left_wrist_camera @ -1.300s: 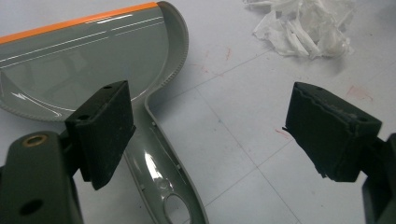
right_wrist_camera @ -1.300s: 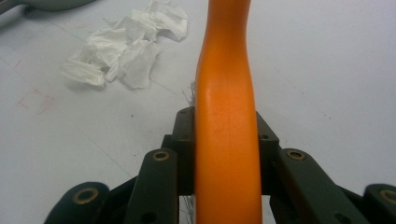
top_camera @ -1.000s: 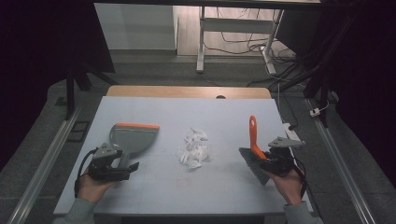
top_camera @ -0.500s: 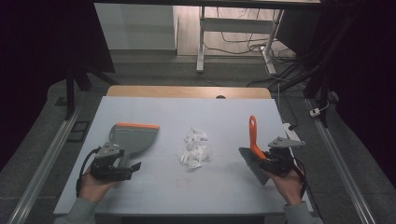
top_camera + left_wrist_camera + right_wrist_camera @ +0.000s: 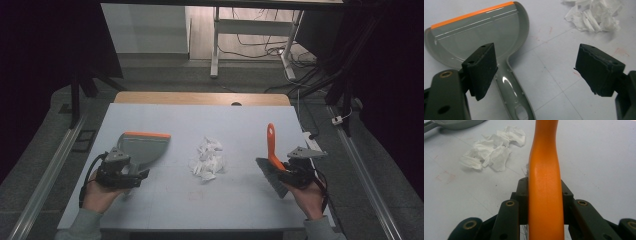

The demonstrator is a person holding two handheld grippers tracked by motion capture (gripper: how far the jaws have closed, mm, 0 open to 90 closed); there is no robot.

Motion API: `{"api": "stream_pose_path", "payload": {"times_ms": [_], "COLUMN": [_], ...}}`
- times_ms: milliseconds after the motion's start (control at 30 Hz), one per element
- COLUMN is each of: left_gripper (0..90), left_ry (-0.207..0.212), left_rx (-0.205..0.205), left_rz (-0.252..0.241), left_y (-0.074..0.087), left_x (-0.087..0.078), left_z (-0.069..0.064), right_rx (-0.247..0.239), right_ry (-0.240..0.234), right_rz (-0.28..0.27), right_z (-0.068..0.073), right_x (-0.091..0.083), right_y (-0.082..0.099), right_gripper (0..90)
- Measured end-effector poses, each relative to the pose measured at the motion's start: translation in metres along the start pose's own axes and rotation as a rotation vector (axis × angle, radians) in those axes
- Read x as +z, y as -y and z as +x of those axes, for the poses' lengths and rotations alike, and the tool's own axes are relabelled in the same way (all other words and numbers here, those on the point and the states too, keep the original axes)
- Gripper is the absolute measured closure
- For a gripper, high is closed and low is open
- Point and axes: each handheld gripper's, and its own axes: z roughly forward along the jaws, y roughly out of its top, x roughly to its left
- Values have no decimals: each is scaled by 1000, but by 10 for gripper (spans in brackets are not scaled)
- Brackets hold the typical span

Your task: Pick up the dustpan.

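Two tools in play, one per hand, w/ one dustpan point(image 5: 142, 146), one brush point(image 5: 270, 161) and one heap of torn white paper point(image 5: 207, 159) on the pale counter point(image 5: 235, 125). Left tool point(image 5: 131, 175) sits at the near left of the high view, jaws spread wide w/ nothing between the pads. In the left gripper view the grey dustpan handle runs just beside the left-hand pad and underneath it, so the pan is at the tool but not gripped. Dustpan lies flat, long axis running away from the person, orange lip point(image 5: 471, 15) at the far end, handle toward the hand. Over on the right: right tool point(image 5: 287, 172) clamped tight on the brush's orange handle point(image 5: 545, 182) (grip sits low on the handle, close to the head). Handle stands up and leans away from the person, dark bristles point(image 5: 271, 177) down at the counter. Paper heap sits btwn pan and brush, well apart from both tools.
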Motion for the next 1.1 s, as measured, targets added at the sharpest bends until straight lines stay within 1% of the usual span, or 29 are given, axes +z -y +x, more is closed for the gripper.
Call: {"api": "stream_pose_path", "payload": {"times_ms": [33,67,133,233,267,300,333,367,467,500,567,600,633,667,700,767,800,833,900,1100], "left_gripper": [191,194,195,193,194,193,193,192,184,182,181,180,179,178,177,173,168,161,158,154], "left_ry": [0,-10,-13,-19,-29,-56,-56,-61,-107,-113,-116,-114,-114,-121,-121,-119,-110,-110,-103,-94], "left_rx": [0,-8,-9,-21,-28,-37,-37,-47,-52,-54,-64,-69,-69,-74,-74,-91,-112,-112,-115,-139], "left_rz": [0,5,9,20,21,31,31,38,72,82,94,109,109,140,140,169,200,200,220,241], "left_y": [0,-3,-4,-7,-8,-9,-9,-10,-11,-12,-15,-17,-17,-19,-19,-19,-17,-17,-13,-4], "left_x": [0,-1,-2,-2,-3,-3,-3,-3,-1,0,2,5,5,10,10,14,19,19,23,33], "left_z": [0,2,3,6,8,11,11,13,17,18,20,21,21,24,24,26,27,27,27,29], "right_rx": [1,1,3,4,4,4,4,3,1,0,1,1,1,2,1,1,1,0,-3,-5], "right_ry": [0,0,1,2,2,2,2,1,2,2,1,2,1,0,-1,-3,-3,-2,-1,1], "right_rz": [0,0,1,5,6,7,7,8,6,6,6,6,5,5,5,7,8,8,7,13], "right_z": [0,0,0,0,0,0,0,1,1,1,1,0,0,0,0,0,0,0,1,2], "right_x": [0,0,0,1,1,2,2,2,2,2,2,2,2,2,3,3,3,3,3,4], "right_y": [0,0,0,1,1,1,1,0,0,0,0,0,0,0,0,0,0,0,0,1], "right_gripper": [703,703,703,703,703,703,703,703,703,703,703,703,703,703,703,703,703,703,703,703]}}
